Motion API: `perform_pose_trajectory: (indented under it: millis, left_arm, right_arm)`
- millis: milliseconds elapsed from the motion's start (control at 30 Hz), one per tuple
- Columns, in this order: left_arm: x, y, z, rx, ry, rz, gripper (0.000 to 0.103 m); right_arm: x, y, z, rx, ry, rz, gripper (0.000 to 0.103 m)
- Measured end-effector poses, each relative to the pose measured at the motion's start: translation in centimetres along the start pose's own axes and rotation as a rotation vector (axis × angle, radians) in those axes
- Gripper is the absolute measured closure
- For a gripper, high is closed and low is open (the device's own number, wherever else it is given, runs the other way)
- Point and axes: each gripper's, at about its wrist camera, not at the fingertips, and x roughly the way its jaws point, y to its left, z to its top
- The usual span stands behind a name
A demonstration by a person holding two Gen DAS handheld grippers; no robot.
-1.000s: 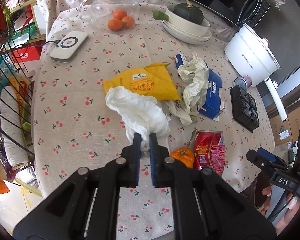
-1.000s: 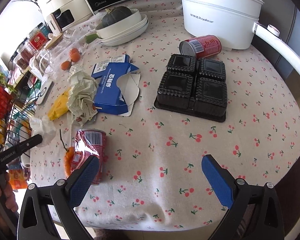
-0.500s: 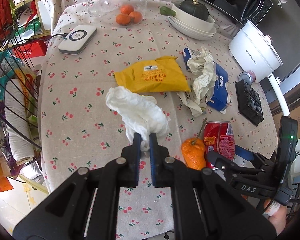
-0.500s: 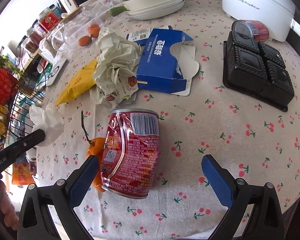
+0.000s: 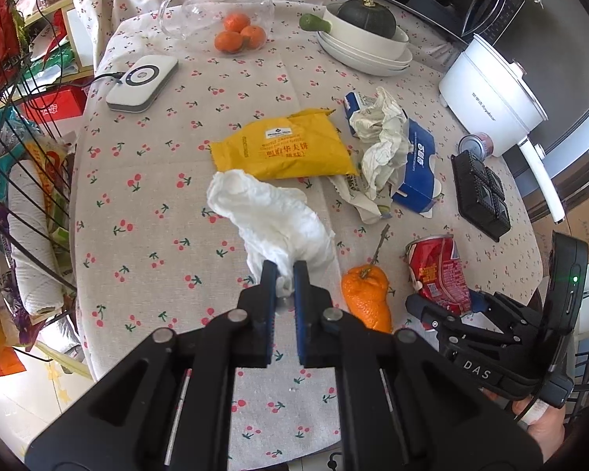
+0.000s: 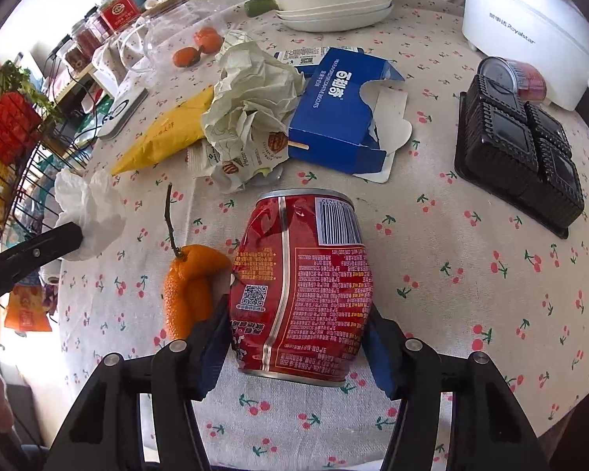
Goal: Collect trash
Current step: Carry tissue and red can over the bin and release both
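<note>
My left gripper [image 5: 282, 274] is shut on a crumpled white tissue [image 5: 273, 219] near the table's front; it also shows in the right wrist view [image 6: 90, 216]. My right gripper [image 6: 298, 337] has its two blue pads against the sides of a dented red can [image 6: 300, 286] that lies on the cloth; the can also shows in the left wrist view [image 5: 438, 271]. Orange peel [image 6: 188, 286] lies touching the can's left side. A yellow wrapper [image 5: 282, 149], crumpled paper [image 6: 251, 94] and a torn blue box [image 6: 341, 110] lie further back.
A black plastic tray [image 6: 518, 153], a second can [image 6: 510, 76] and a white cooker [image 6: 530, 19] stand at the right. Plates with a squash [image 5: 365, 39], a glass jug with oranges [image 5: 216, 19] and a white device [image 5: 141, 82] are at the back. A wire rack [image 5: 15, 196] stands left.
My right gripper has moved forward over the red can and narrowed from wide open onto its sides. My left gripper still holds the tissue, almost in the same place.
</note>
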Motion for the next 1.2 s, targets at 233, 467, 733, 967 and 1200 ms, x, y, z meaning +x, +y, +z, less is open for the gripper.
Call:
perform_pose_trajectory:
  millis: [233, 467, 733, 967, 1200]
  left_arm:
    - [-0.3, -3.1, -0.1, 0.055, -0.009, -0.041, 0.094]
    - [0.2, -7.6, -0.3, 0.124, 0.001, -0.081, 0.094]
    - [1.2, -13.0, -0.7, 0.216, 0.022, -0.115, 0.094]
    - [2.1, -18.0, -1.3, 0.297, 0.034, -0.143, 0.094]
    - [3.1, -24.1, -3.2, 0.399, 0.059, -0.182, 0.094]
  right_arm:
    - [-3.4, -2.7, -0.5, 0.028, -0.047, 0.002, 0.042]
    - [-6.3, -6.7, -1.5, 0.071, -0.073, -0.034, 0.042]
    - [-9.4, -11.4, -3.0, 0.149, -0.112, -0.043, 0.042]
    - [-12.1, -15.8, -5.0, 0.212, -0.149, -0.068, 0.042]
    - [-14.6, -21.2, -8.2, 0.294, -0.167, -0.102, 0.042]
